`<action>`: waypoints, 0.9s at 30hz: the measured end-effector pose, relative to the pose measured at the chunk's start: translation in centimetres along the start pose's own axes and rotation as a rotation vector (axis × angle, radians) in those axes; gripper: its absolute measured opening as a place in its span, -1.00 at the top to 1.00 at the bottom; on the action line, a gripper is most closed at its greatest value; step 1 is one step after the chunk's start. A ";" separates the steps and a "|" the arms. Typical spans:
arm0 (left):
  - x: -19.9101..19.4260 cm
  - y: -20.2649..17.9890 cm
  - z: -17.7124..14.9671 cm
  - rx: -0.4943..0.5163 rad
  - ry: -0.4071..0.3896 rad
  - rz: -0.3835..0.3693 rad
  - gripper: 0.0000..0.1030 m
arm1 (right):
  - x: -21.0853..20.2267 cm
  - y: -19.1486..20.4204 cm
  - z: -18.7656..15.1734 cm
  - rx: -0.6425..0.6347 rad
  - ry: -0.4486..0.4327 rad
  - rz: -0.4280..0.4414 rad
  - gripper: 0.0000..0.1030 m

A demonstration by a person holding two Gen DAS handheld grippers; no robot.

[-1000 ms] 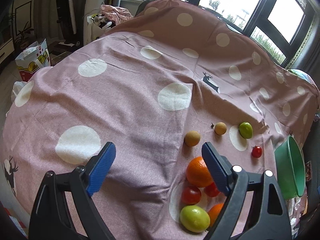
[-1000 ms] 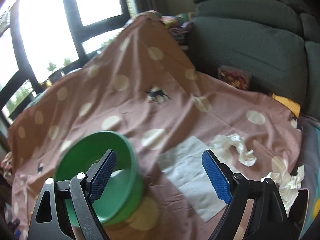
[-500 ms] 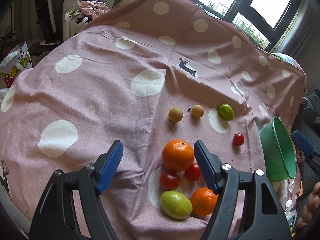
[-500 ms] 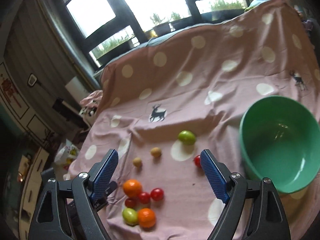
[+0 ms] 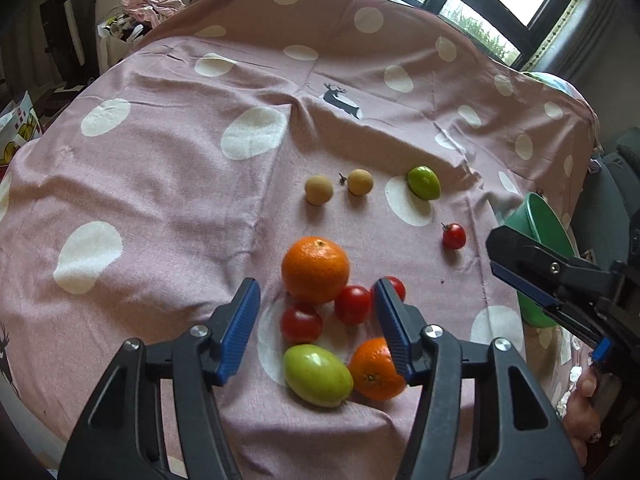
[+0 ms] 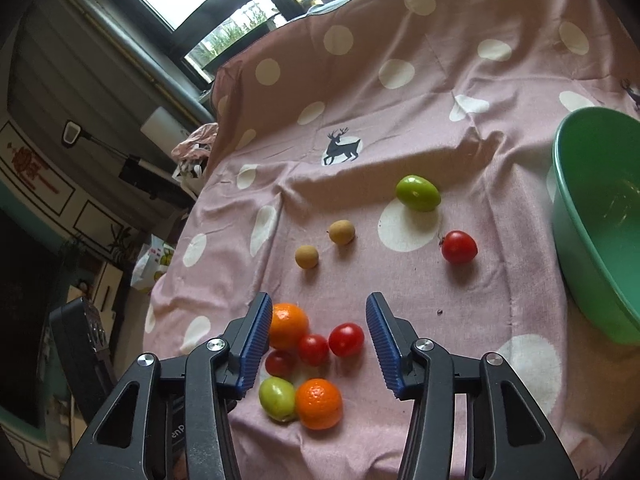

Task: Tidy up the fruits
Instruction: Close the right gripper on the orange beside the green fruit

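Note:
Fruits lie on a pink dotted cloth (image 5: 160,168). A near cluster holds a big orange (image 5: 315,269), a small orange (image 5: 376,369), a green fruit (image 5: 318,374) and three red tomatoes (image 5: 352,304). Farther off lie two tan round fruits (image 5: 319,189), a green lime (image 5: 423,182) and a lone tomato (image 5: 454,236). My left gripper (image 5: 316,328) is open and empty above the cluster. My right gripper (image 6: 316,344) is open and empty, also over the cluster (image 6: 306,350). The green bowl (image 6: 600,216) stands at the right.
The cloth drapes over a raised back under the windows. The right gripper also shows in the left wrist view (image 5: 560,280), in front of the bowl (image 5: 536,220). A paper bag (image 6: 154,264) and clutter sit on the floor at the left.
Both grippers have come in closer over the fruit cluster. The right gripper swung from the bowl and tissues round to the fruits. Both stay open.

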State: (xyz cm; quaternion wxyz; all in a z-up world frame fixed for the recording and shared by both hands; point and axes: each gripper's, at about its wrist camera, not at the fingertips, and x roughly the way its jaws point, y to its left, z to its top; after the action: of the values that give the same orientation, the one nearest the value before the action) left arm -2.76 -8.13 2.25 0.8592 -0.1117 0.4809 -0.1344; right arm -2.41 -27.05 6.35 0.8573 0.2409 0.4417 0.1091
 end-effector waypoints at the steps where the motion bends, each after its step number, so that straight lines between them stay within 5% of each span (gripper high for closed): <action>1: 0.0 -0.3 -0.3 0.016 0.009 -0.016 -0.06 | 0.3 -0.3 -0.2 0.008 0.011 0.015 0.05; 11: 0.7 -2.8 -2.4 0.119 0.108 -0.140 0.10 | 2.1 -2.0 -3.0 0.090 0.134 0.066 0.05; 21: 0.7 -3.8 -3.6 0.193 0.114 -0.129 0.16 | 2.8 -2.2 -3.8 0.098 0.190 0.146 0.05; 27: 1.1 -3.9 -3.7 0.181 0.128 -0.129 0.16 | 3.9 -2.1 -4.5 0.076 0.230 0.117 0.07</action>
State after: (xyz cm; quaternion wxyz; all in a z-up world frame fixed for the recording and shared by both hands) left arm -5.83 -12.42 0.75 0.8230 -0.0555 0.5124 -0.2389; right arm -3.81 -25.85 0.37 0.7834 0.2846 0.5262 0.1688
